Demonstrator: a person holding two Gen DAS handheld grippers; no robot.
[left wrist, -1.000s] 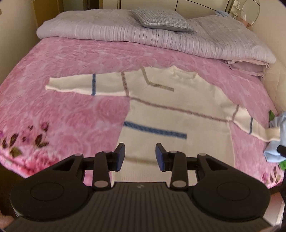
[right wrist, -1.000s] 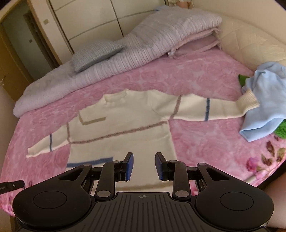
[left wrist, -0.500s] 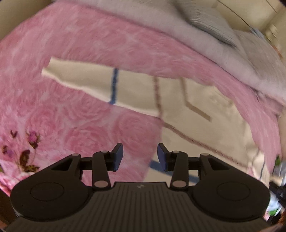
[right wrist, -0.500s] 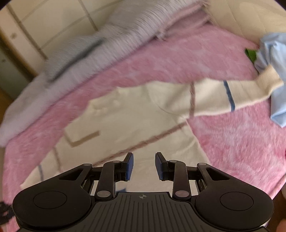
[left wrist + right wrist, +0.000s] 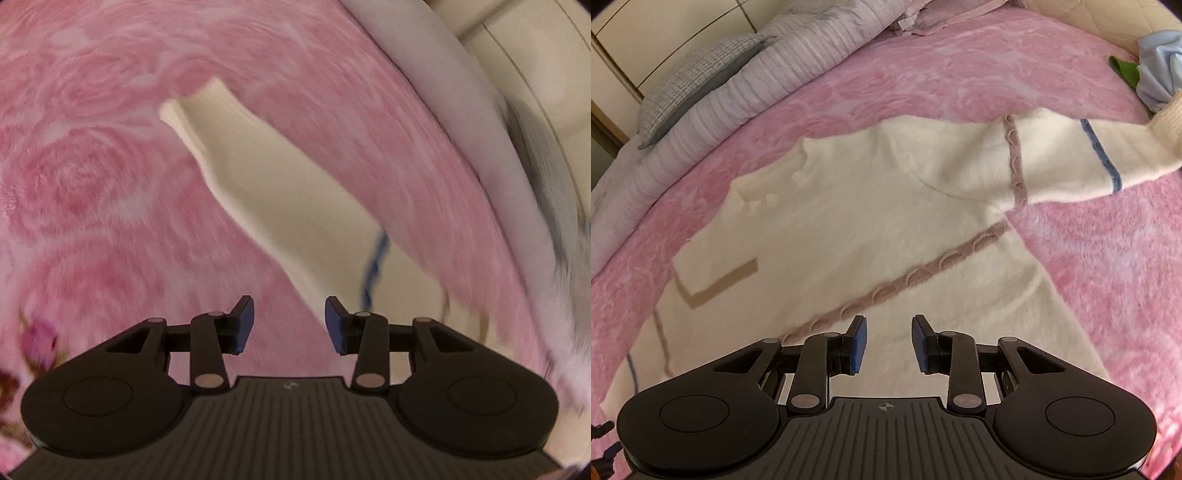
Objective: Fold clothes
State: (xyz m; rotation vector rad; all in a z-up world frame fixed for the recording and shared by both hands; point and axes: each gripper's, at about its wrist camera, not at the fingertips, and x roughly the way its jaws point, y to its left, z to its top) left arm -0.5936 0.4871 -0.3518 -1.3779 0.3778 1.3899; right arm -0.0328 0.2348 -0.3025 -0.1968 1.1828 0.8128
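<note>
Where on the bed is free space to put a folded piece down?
Bare pink blanket lies below the sweater's right sleeve, and between its collar and the grey quilt. The far right corner is crowded with blue clothes.

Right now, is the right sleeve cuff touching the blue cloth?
Touching. The right wrist view shows the cuff lying against the lower edge of the blue cloth, no blanket showing between them.

No legible text anywhere.
</note>
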